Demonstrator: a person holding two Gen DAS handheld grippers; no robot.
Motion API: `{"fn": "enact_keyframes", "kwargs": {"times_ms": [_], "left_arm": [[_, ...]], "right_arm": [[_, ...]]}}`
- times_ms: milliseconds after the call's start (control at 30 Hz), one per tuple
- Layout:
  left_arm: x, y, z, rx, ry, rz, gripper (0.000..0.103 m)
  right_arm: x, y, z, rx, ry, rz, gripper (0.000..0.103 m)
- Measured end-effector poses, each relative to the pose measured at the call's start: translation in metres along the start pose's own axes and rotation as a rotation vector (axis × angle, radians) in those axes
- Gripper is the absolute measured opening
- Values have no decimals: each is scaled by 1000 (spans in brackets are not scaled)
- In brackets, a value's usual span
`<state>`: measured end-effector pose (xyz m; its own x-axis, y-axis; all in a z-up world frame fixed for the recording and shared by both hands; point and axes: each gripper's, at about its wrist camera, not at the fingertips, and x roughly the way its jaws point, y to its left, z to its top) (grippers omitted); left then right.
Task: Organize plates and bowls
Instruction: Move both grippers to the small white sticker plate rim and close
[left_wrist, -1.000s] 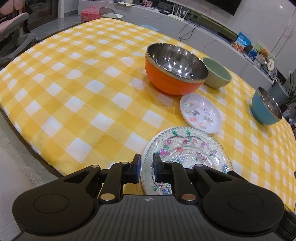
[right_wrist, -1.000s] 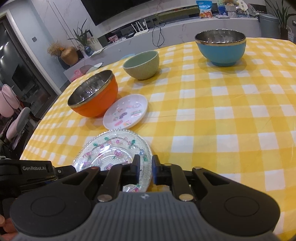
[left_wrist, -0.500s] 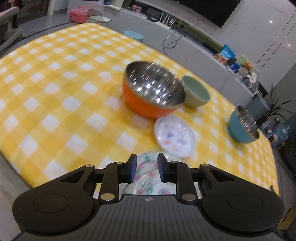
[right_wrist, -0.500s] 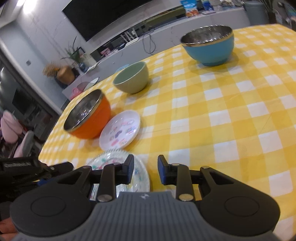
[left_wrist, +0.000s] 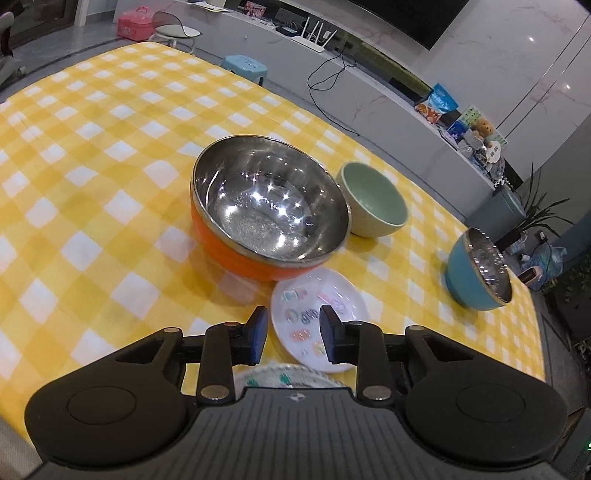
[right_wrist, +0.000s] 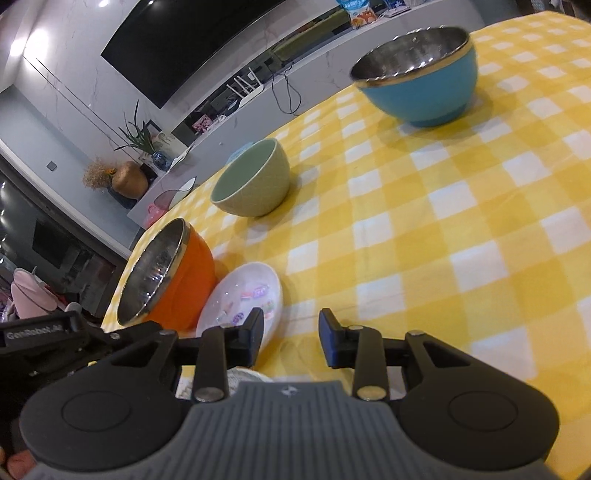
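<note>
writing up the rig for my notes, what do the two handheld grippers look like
Both look alike: matte black linkage arms with silver pivot rivets, round black discs on either side, and a ribbed body bearing a small emblem. The left gripper has dark blue pads on its fingertips and a black body. The right gripper has a grey body; white GenRobot.AI lettering marks the left gripper's housing in its view.
</note>
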<state>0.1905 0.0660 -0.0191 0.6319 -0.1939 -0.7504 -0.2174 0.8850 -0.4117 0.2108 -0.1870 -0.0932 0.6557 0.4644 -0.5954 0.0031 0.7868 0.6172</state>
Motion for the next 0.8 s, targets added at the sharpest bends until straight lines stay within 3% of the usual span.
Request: {"fn": "enact_keyframes", "kwargs": {"times_ms": [200, 467, 633, 800], "left_arm": [[22, 12, -2, -15, 26, 3, 34], [34, 11, -4, 10, 30, -3, 34], [38, 9, -7, 36, 31, -3, 16], [38, 9, -7, 48, 23, -18, 5]], "right_arm": [[16, 7, 3, -21, 18, 19, 31], [25, 16, 3, -85, 31, -2, 18], [28, 14, 3, -79, 34, -8, 7], [27, 13, 3, -78, 31, -10, 7]]}}
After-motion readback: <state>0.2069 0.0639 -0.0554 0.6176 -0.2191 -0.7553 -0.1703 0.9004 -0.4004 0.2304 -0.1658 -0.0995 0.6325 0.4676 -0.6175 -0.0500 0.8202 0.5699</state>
